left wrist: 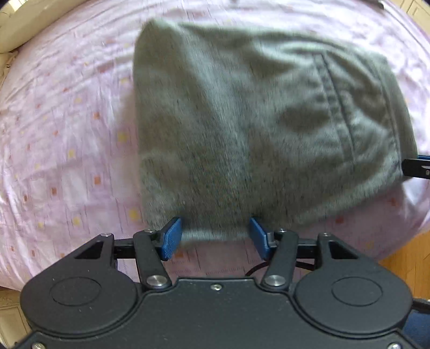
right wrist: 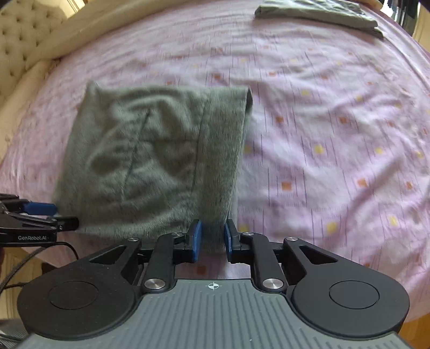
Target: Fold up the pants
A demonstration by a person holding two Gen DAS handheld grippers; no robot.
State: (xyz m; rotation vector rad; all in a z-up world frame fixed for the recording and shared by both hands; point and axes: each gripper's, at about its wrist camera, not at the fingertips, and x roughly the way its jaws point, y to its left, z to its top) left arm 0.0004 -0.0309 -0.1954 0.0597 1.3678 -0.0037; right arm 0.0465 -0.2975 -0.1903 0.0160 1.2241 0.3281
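Grey-green pants (left wrist: 242,128) lie folded into a compact rectangle on the pink bed sheet (left wrist: 67,139), blurred by motion. My left gripper (left wrist: 215,236) is open, its blue pads on either side of the near edge of the pants. In the right wrist view the pants (right wrist: 150,161) lie left of centre. My right gripper (right wrist: 212,239) has its pads set narrowly around the near right corner of the pants, with fabric between them. The left gripper also shows at the left edge of the right wrist view (right wrist: 40,212).
Another folded grey garment (right wrist: 319,13) lies at the far side of the bed. A cream tufted headboard (right wrist: 24,45) runs along the left. The wooden floor (left wrist: 403,263) shows beyond the bed's near edge.
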